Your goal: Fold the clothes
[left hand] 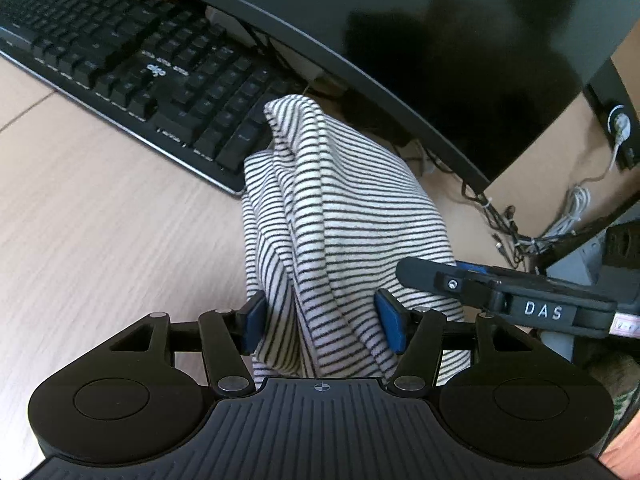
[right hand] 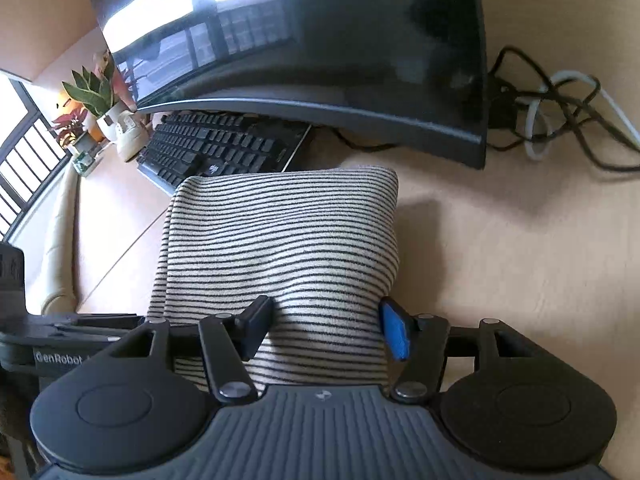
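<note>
A cream garment with thin black stripes (right hand: 280, 240) lies folded on the light wooden desk, its far edge by the keyboard. My right gripper (right hand: 326, 328) stands open over the garment's near edge, and the fabric fills the gap between its fingers. In the left wrist view the same garment (left hand: 340, 208) looks bunched and raised in folds. My left gripper (left hand: 322, 322) is open too, with its blue pads (left hand: 390, 326) on either side of the cloth. The right gripper's finger (left hand: 500, 292) reaches in from the right and rests on the fabric.
A black keyboard (left hand: 132, 68) and a curved dark monitor (right hand: 320, 48) stand just beyond the garment. Tangled cables (right hand: 560, 108) lie at the back right. Potted plants (right hand: 92, 108) sit at the far left by a window. Bare desk (right hand: 500, 248) shows to the right of the garment.
</note>
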{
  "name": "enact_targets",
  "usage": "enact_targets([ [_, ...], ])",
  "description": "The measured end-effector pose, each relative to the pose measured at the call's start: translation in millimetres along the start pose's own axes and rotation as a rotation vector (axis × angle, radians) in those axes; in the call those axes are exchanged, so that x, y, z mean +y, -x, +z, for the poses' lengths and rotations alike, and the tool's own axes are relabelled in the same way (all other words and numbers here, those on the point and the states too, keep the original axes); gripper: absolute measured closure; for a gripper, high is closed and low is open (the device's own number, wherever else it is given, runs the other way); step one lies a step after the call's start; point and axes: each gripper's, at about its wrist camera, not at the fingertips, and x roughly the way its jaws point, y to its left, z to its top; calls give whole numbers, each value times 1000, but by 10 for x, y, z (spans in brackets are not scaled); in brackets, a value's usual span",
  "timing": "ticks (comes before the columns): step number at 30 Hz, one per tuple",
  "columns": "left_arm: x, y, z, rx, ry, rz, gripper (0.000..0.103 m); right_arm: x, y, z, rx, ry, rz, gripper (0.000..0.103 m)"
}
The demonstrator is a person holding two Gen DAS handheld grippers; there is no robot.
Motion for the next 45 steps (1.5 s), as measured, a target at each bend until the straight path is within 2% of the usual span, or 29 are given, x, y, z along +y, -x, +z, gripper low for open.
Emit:
enact_targets([
  [3, 24, 198, 148, -48, -22, -1, 43, 23, 88, -28, -25, 29, -42, 37],
  [4, 32, 265, 197, -65, -30, -1, 47, 37, 124, -41, -35, 41, -58, 36],
  [8, -1, 515, 412, -134, -76, -17, 48, 60, 332, -157, -86, 40, -119, 34],
  [10, -106, 574, 516, -156, -124, -52, 48, 173, 480, -213, -132, 72, -119, 47],
  [11, -185, 555, 545, -151, -154, -74, 48, 247, 563, -241, -158, 100, -110, 57],
  [12, -256, 496, 563, -137, -186, -93, 48, 325, 628, -267, -174, 124, -90, 58],
  [14, -340, 287, 579, -92, -241, -90, 47, 497, 630, -311, -144, 157, 3, 58],
  [15, -328, 122, 595, -64, -260, -56, 48, 580, 540, -347, -100, 184, 27, 58],
  [16, -282, -43, 602, -34, -263, -12, 54, 652, 431, -395, -56, 209, 39, 58],
  [17, -235, -198, 608, -6, -265, 27, 54, 695, 269, -477, -6, 233, 17, 58],
  [18, -187, -275, 608, -1, -260, 30, 52, 731, 140, -560, 21, 258, -1, 57],
  [21, -184, -311, 630, -6, -257, 13, 52, 820, 137, -654, -17, 336, -45, 57],
  [26, -188, -226, 602, -33, -226, 15, 54, 783, 323, -583, -30, 311, -64, 57],
  [28, -180, -88, 565, -46, -205, 16, 52, 738, 515, -563, -83, 285, -92, 42],
  [29, -171, -10, 537, -49, -199, 13, 50, 693, 631, -568, -128, 268, -114, 26],
  [30, -163, 67, 507, -52, -193, 10, 44, 634, 733, -575, -166, 247, -133, 18],
  [31, -162, 129, 455, -47, -190, 15, 37, 540, 795, -586, -183, 215, -144, 17],
  [32, -161, 187, 400, -40, -187, 19, 35, 437, 834, -601, -191, 176, -154, 17],
  [34, -149, 204, 269, 3, -189, 21, 33, 182, 775, -654, -147, 66, -161, 17],
  [38, -13, 66, 13, 92, -130, 25, 31, -121, 529, -795, -66, -113, -83, 17],
  [39, 20, 22, -30, 110, -105, 19, 30, -137, 481, -817, -54, -132, -53, 20],
  [40, 37, -11, -70, 121, -92, 12, 32, -117, 470, -816, -50, -137, -30, 28],
  [41, 25, -30, -96, 124, -89, 12, 32, -97, 460, -815, -45, -141, -6, 46],
  [42, 12, -46, -119, 125, -87, 12, 32, -76, 467, -804, -44, -139, 11, 54],
  [45, -50, -42, -151, 116, -84, -13, 33, -5, 634, -745, -68, -85, 15, 64],
])
